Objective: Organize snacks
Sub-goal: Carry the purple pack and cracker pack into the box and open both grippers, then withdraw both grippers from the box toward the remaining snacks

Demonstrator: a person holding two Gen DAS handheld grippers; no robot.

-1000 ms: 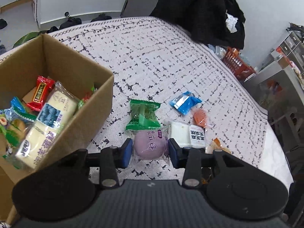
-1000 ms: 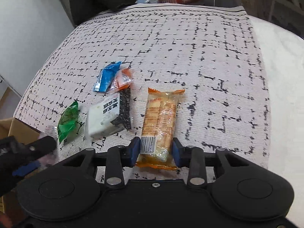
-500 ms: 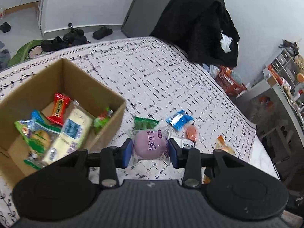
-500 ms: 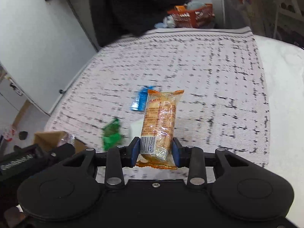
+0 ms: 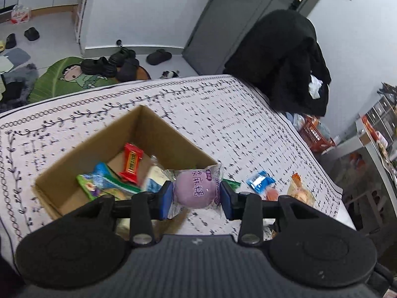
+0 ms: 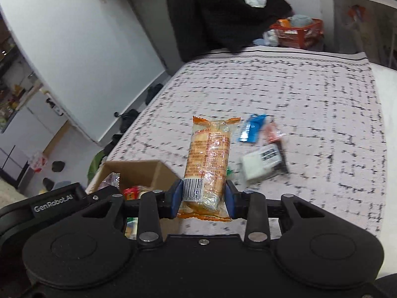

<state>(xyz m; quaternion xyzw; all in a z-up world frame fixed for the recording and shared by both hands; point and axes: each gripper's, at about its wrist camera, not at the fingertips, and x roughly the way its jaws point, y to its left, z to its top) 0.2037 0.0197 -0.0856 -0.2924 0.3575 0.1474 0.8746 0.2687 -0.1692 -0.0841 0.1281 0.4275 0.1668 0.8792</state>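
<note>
My left gripper (image 5: 196,200) is shut on a round purple snack pack (image 5: 196,190) and holds it in the air over the near right corner of an open cardboard box (image 5: 158,126). The box holds several snacks, among them a red bar (image 5: 131,162). My right gripper (image 6: 204,203) is shut on a long orange snack pack (image 6: 209,159), held above the bed to the right of the same box (image 6: 135,171). The left gripper body (image 6: 53,202) shows at the lower left of the right wrist view.
On the patterned bedspread (image 5: 223,114) lie a blue pack (image 5: 259,181), a small orange-pink pack (image 5: 273,193) and a green pack (image 5: 232,183); a white pack (image 6: 263,164) lies right of them. A black coat (image 5: 285,59) hangs beyond the bed. Shoes (image 5: 106,64) are on the floor.
Both grippers have risen from the bedspread with their packs. The left has carried the purple pack over the box corner; the right has moved left toward the box.
</note>
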